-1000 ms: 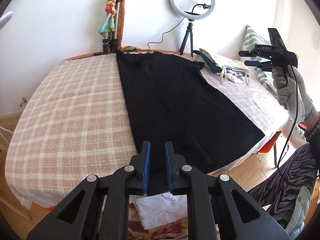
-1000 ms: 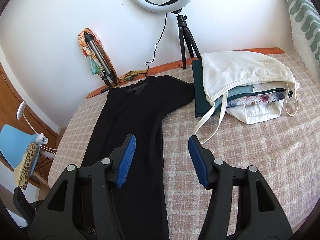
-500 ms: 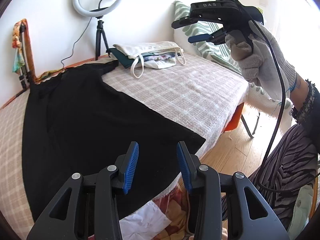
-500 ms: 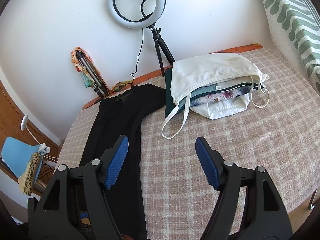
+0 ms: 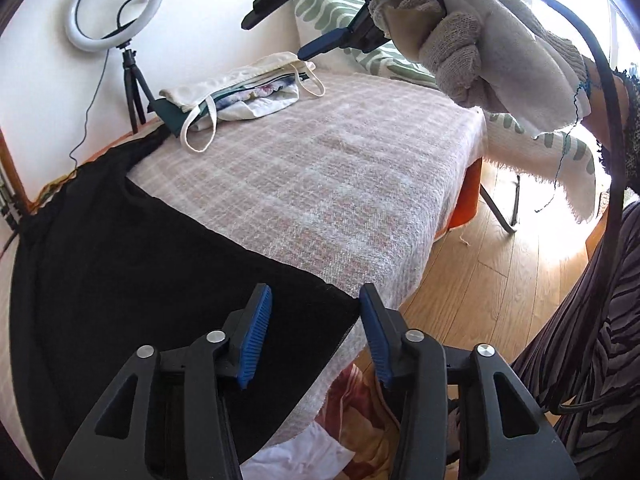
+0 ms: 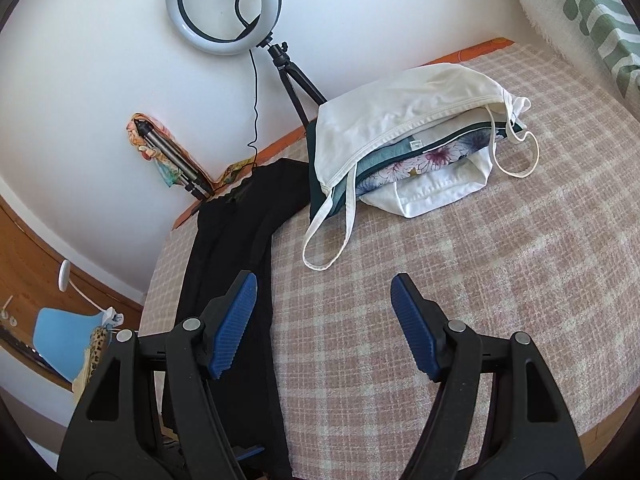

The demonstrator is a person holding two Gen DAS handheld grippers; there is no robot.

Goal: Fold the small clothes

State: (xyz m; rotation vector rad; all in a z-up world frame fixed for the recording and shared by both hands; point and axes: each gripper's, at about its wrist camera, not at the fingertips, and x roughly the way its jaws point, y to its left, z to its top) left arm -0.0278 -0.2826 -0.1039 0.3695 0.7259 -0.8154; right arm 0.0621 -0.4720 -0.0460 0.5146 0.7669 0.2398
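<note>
Black garment (image 5: pixel 132 264) lies flat — left gripper (image 5: pixel 316 336) and right gripper (image 6: pixel 324 324) gape wide.

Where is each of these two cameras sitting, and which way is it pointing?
Left wrist: rides the left claw, low at the bed's near edge, facing the black garment's corner; the gloved right hand shows above.
Right wrist: rides the right claw, raised, looking down the checked blanket toward the wall.
Shared: garment, clothes pile, ring light.
</note>
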